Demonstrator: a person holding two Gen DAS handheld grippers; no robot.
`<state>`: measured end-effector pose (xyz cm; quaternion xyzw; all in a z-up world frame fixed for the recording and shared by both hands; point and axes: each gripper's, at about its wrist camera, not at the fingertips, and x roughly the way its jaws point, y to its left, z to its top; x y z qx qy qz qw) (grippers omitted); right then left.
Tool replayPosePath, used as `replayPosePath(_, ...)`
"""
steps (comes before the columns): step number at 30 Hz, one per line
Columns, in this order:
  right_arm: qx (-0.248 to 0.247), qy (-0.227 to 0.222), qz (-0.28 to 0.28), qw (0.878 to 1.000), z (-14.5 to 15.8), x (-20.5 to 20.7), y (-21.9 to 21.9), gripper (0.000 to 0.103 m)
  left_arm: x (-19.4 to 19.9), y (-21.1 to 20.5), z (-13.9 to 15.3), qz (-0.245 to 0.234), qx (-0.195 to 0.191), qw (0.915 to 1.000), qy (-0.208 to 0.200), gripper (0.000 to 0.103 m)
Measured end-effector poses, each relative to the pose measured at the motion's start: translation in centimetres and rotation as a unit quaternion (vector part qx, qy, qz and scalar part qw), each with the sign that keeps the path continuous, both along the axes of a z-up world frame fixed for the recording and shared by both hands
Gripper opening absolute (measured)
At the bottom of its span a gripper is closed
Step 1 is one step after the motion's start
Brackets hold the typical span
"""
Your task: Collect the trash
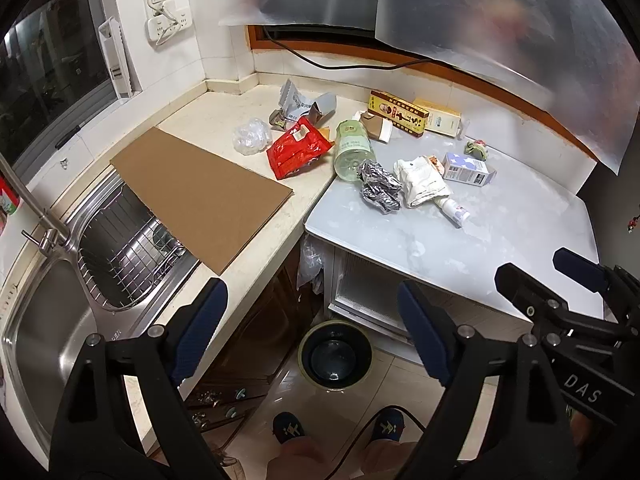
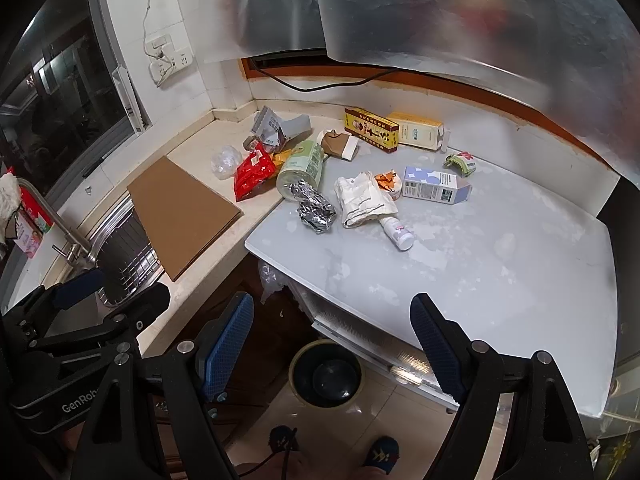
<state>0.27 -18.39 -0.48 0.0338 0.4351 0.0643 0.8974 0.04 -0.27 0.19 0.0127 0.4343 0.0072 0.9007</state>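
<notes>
Trash lies across the counter corner and the grey table [image 1: 500, 232]: a red wrapper [image 1: 298, 148], a green jar on its side [image 1: 352, 150], crumpled foil [image 1: 380, 188], a white cloth bundle [image 1: 422, 182], a small white bottle [image 1: 454, 210], a blue-white carton [image 1: 468, 168], a yellow-red box [image 1: 398, 112]. A dark bin [image 1: 334, 356] stands on the floor below the table edge. My left gripper [image 1: 312, 328] is open and empty above the bin. My right gripper [image 2: 332, 340] is open and empty, also over the bin [image 2: 326, 374]. The foil [image 2: 314, 206] and cloth [image 2: 366, 198] lie far ahead of it.
A brown cardboard sheet [image 1: 200, 196] overhangs the steel sink [image 1: 52, 320] with a wire rack [image 1: 132, 256]. A tap [image 1: 36, 208] stands at the left. Clear plastic sheeting [image 1: 500, 32] hangs above the table. My feet [image 1: 288, 428] are on the tiled floor.
</notes>
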Motion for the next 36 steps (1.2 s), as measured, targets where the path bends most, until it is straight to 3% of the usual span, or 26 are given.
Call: replayPosePath(36, 0.002, 0.000, 0.000, 1.000, -0.10, -0.24, 0.08, 0.078, -0.14, 0.16, -0.23, -0.009, 0.002, 0.9999, 0.008, 0.082)
